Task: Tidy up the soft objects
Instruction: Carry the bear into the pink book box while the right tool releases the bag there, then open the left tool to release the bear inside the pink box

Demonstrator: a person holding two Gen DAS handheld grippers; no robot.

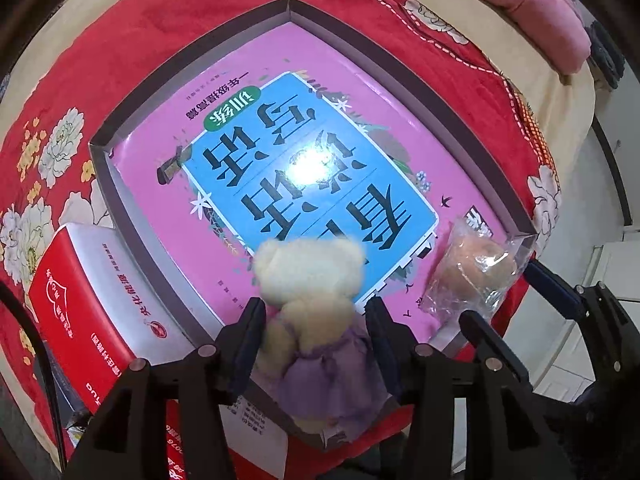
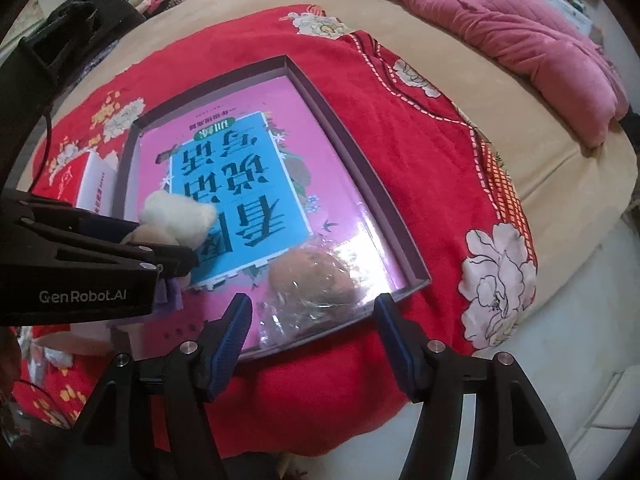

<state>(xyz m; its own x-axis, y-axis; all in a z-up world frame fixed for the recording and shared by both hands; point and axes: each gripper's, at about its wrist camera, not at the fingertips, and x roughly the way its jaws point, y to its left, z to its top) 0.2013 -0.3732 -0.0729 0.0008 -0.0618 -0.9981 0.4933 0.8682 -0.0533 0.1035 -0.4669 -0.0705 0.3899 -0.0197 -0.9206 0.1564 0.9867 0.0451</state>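
The left tool (image 1: pixel 314 336) grips the cream bear (image 1: pixel 310 280) at lower centre, over the box (image 1: pixel 120 216); the right tool (image 2: pixel 312 332) hangs open near the bagged toy (image 2: pixel 312 280) inside; lower the bear gently, clear of the rim, before releasing.

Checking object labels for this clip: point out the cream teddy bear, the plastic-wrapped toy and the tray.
cream teddy bear (image 1: pixel 310 268), left wrist view, back of its head
plastic-wrapped toy (image 2: pixel 310 280), right wrist view, brown body under the wrap
tray (image 2: pixel 356 152), right wrist view, right-hand wall
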